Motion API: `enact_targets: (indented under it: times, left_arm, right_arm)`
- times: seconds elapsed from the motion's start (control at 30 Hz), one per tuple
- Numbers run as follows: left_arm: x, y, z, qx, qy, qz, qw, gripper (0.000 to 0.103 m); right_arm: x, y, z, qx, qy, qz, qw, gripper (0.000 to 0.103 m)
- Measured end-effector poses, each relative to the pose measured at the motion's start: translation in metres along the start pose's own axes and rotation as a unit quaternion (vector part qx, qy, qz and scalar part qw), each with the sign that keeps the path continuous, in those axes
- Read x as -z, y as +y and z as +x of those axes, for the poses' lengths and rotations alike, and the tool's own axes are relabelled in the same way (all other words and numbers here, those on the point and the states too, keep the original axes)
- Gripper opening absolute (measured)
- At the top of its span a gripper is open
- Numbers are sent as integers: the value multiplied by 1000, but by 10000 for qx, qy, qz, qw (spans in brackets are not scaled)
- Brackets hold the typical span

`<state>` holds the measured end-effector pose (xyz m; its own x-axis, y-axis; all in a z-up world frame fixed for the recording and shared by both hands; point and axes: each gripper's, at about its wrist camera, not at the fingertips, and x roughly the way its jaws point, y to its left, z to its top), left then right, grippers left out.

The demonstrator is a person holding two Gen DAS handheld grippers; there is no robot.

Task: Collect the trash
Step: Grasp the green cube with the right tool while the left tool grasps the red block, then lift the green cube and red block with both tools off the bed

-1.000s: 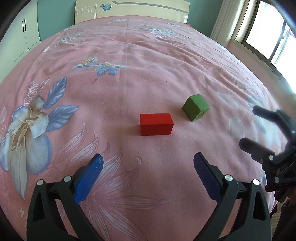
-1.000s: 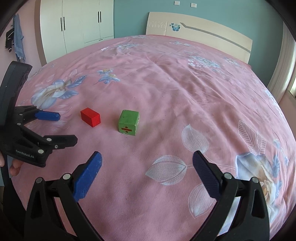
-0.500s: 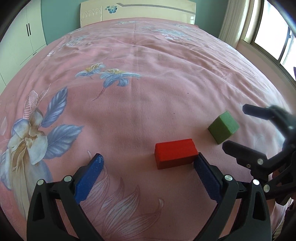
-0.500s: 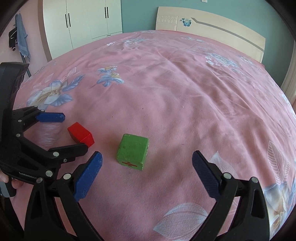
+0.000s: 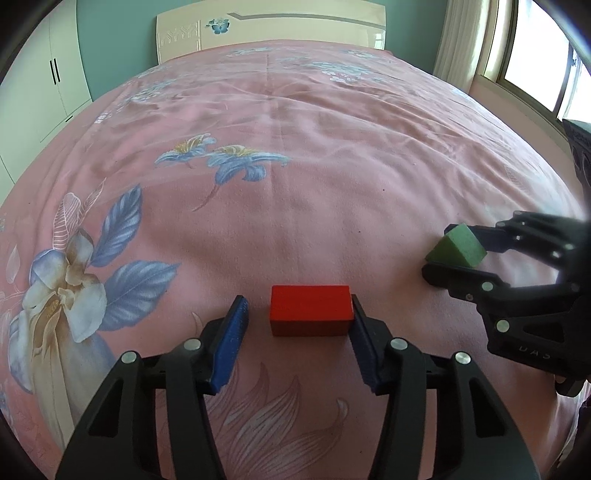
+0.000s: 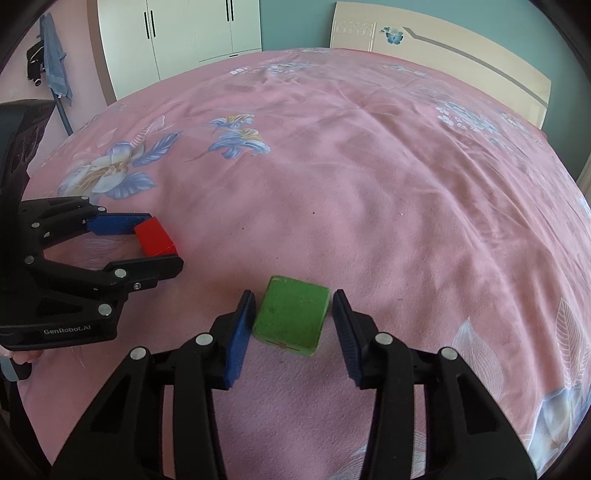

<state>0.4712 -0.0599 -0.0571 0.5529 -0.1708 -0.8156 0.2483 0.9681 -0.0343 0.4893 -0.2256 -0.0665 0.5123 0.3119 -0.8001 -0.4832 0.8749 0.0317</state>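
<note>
A red rectangular block (image 5: 310,309) lies on the pink bedspread between the fingers of my left gripper (image 5: 297,314). The right pad touches the block's end; a gap shows at the left pad. The block also shows in the right wrist view (image 6: 155,242). A green cube (image 6: 291,319) lies between the fingers of my right gripper (image 6: 293,314), with small gaps on both sides; it also shows in the left wrist view (image 5: 458,250). Both grippers are partly closed around their blocks.
The pink flowered bedspread (image 5: 295,166) fills both views. A cream headboard (image 5: 269,26) stands at the far end. White wardrobes (image 6: 184,37) stand at the left, a window (image 5: 539,55) at the right.
Both grippers have moved forward and down to the bed and narrowed. The red block now sits between the left fingers and the green cube between the right fingers.
</note>
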Motion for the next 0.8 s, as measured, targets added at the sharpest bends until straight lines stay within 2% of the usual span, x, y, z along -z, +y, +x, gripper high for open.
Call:
enact_targets:
  times: [0.17, 0.5, 0.8]
  left_arm:
    - [3, -4, -3, 8, -1, 78, 10000, 42]
    - [9, -6, -8, 47, -47, 202, 9998, 42]
    - [15, -11, -21, 114, -82, 398, 9991, 41]
  right_arm:
    - [2, 3, -1, -25, 4, -62, 10000, 36]
    - [7, 8, -7, -165, -17, -178, 9997, 36]
    - [17, 25, -32, -243, -193, -474, 9984, 36]
